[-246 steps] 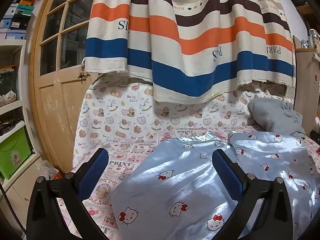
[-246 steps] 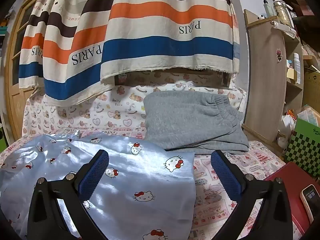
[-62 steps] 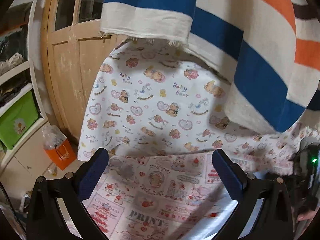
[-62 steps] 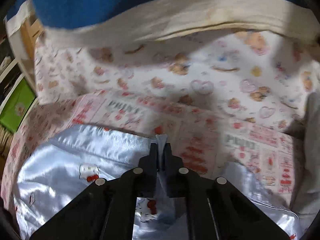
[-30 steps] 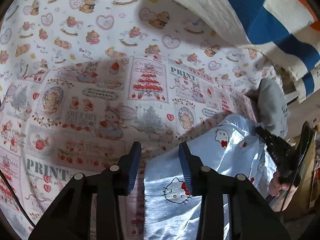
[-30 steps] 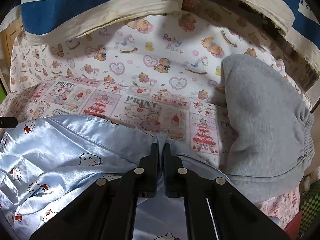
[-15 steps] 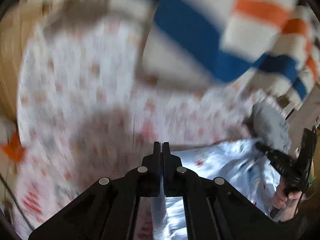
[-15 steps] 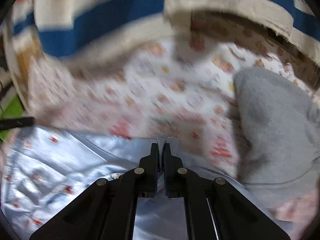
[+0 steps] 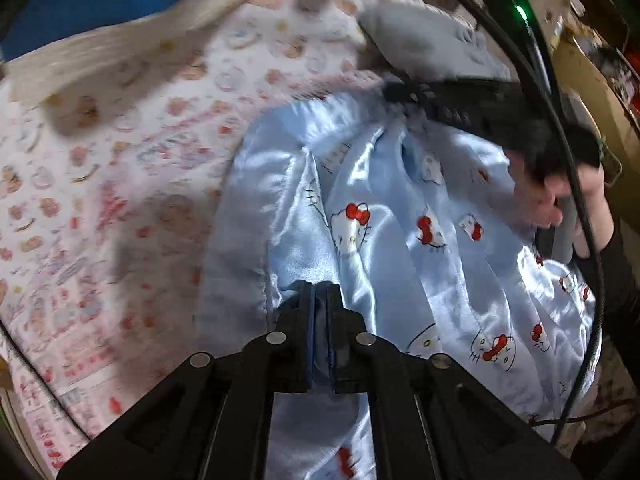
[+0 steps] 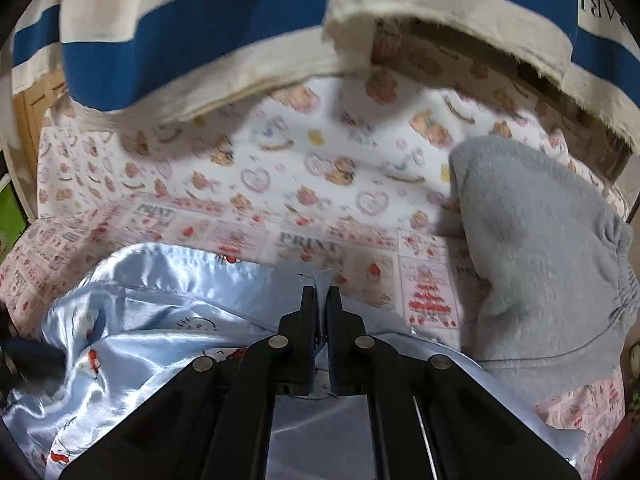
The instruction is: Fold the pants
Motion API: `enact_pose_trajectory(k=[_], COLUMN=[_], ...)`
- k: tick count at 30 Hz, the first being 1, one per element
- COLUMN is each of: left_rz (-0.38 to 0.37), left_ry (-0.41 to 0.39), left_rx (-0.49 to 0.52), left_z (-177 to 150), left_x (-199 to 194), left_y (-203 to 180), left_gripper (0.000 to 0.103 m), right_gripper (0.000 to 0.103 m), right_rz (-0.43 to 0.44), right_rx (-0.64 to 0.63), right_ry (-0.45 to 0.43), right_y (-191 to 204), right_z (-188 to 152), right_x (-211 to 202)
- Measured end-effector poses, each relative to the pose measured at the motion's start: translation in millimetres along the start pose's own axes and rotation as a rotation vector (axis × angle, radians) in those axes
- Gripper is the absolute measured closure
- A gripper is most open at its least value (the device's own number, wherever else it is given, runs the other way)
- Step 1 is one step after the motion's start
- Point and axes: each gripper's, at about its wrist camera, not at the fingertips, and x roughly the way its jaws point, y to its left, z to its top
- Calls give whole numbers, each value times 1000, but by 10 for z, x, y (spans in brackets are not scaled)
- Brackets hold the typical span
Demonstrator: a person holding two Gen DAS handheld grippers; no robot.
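My left gripper (image 9: 319,300) pinches the blue satin pants (image 9: 400,240), jaws easing apart; my right gripper (image 10: 321,300) clamps their far edge. Keep both corners level.

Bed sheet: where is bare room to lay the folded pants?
Free: the printed sheet left of the blue satin pants, up to the striped cloth. Crowded: the right side, with grey sweatpants against the pants' edge.

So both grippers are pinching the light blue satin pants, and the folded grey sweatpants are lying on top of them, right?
Not quite. The grey sweatpants lie beside the blue satin pants on the printed sheet, not on top, as the right wrist view shows. Both the left gripper and the right gripper do pinch the satin.
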Motion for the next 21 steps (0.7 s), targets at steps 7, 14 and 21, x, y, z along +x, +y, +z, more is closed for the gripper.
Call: enact_pose_trajectory(k=[7, 14, 21], left_rz=[-52, 16, -4], left_ry=[-159, -268, -47], left_rx=[-42, -319, -504], left_z=[44, -23, -141], left_x=[-252, -514, -222], left_y=[1, 569, 962], left_gripper=[40, 33, 63], right_gripper=[99, 99, 99], right_rz=[-50, -50, -52], right_rx=[-9, 2, 7], right_ry=[60, 83, 90], right_y=[-84, -115, -127], right_z=[-26, -30, -29], right_x=[75, 110, 123])
